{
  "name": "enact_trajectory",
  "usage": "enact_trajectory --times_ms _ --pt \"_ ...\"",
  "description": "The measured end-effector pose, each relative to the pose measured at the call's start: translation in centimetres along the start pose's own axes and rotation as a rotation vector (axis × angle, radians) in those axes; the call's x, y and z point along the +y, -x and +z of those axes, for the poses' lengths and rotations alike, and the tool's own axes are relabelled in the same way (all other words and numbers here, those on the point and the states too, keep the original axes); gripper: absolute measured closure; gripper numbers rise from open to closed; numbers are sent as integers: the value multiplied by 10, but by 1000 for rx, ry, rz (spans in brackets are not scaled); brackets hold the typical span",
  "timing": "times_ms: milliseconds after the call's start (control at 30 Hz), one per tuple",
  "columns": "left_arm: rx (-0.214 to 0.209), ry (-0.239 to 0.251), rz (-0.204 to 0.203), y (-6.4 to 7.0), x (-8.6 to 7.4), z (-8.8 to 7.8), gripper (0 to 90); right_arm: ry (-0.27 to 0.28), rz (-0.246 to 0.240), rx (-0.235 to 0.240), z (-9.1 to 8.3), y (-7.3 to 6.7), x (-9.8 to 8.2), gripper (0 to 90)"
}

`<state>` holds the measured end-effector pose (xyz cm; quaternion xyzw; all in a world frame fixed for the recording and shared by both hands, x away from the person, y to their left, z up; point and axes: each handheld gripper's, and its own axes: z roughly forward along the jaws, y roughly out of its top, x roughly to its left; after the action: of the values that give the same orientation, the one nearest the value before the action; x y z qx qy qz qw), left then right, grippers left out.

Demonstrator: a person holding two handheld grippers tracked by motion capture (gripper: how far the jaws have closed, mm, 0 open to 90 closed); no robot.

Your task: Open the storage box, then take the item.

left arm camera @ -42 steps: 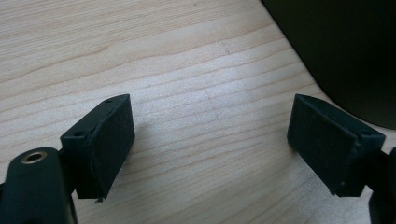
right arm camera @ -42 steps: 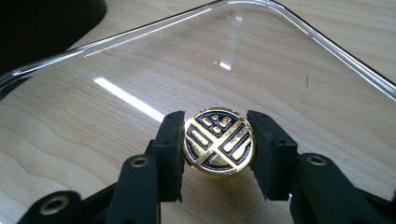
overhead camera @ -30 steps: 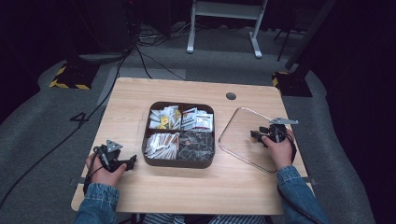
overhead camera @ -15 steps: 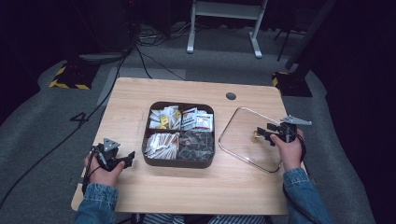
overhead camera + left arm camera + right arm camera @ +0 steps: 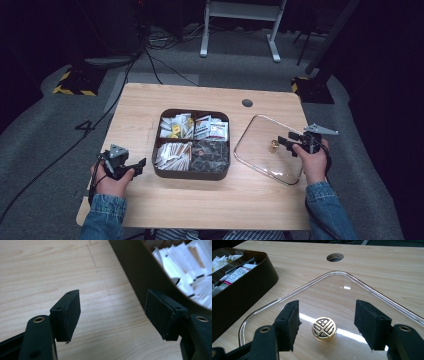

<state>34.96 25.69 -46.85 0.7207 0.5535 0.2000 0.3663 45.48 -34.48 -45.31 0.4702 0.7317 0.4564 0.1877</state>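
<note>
At the near edge of the table (image 5: 200,210) both sleeved forearms come in; the left tool (image 5: 142,163) hangs near the front left corner, just beside the brown box (image 5: 190,172), its jaws apart with bare wood between them, having just been closing a little; open wood lies to its left and behind it. The right tool (image 5: 281,141) hovers over the clear glass lid (image 5: 260,150), jaws spread wide on either side of the gold knob (image 5: 323,328) without touching it, having just been opening; the lid lies flat on the table to the right of the box, apart from it, its far corner near the round cable hole (image 5: 247,103). The box sits mid-table, uncovered, its four compartments filled with sachets (image 5: 210,127); beyond the far edge, grey floor, cables and a white stand (image 5: 240,25) in a dark room.
</note>
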Motion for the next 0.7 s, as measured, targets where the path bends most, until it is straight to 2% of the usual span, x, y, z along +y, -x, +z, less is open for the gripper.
enact_trajectory --times_ms 300,533,700 --pt "-30 42 -2 9 16 -5 317 9 2 -21 -11 1 -3 380" --pt "-51 94 31 23 32 -2 285 5 -3 -32 -22 0 -9 379" --pt "-75 112 56 31 36 1 278 9 -7 -44 -26 -1 -10 379"
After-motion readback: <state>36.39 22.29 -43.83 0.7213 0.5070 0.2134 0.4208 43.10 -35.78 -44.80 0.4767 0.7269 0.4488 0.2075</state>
